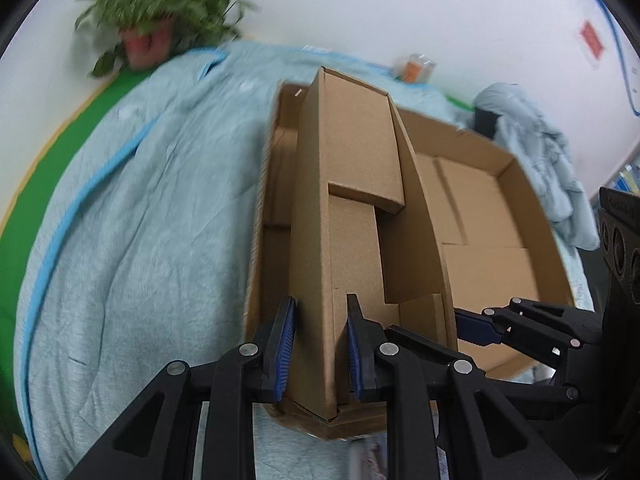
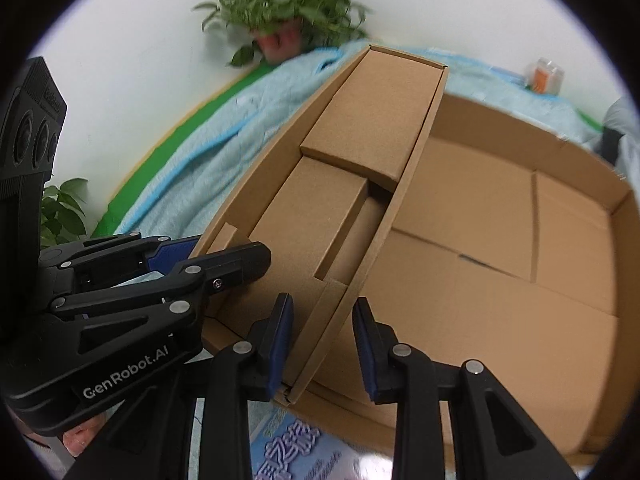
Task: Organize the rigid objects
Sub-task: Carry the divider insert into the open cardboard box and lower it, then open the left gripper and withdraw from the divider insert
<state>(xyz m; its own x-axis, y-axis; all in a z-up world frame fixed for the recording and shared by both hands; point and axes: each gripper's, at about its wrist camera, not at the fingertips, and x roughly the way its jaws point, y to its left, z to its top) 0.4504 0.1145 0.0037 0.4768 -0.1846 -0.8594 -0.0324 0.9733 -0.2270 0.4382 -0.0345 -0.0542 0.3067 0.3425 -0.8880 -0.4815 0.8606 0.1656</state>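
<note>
Now the left gripper (image 1: pixel 320 344) is closing its two jaws on the left side wall of a narrow cardboard box (image 1: pixel 348 184), one blue pad outside the wall and one inside, so it is gripping this wall near the box's near end. The right gripper (image 2: pixel 324 344) is standing astride the opposite, right wall of the same box; its jaws are parted wider, and I cannot tell if the pads are really pressing the cardboard or only standing on both sides of it. The narrow box is sitting tilted in the left part of a large cardboard tray (image 2: pixel 580 432), with its near end at the tray's near rim and its far end rising above the tray's far wall. Inside the narrow box some smaller cardboard boxes (image 1: pixel 360 224) are lying, one partly resting on another. To the right of the narrow box, flat cardboard packs (image 2: pixel 500 280) are covering the tray floor. The tray is lying on a light blue blanket (image 1: pixel 140 220), and beyond the tray a potted plant (image 1: pixel 152 20) is standing by the wall. I am judging that the thin wall can bend or slip out from the pads if the two grippers are not moving together, and then the tilted box may twist and the loose small boxes inside may slide toward its lower near end.
</note>
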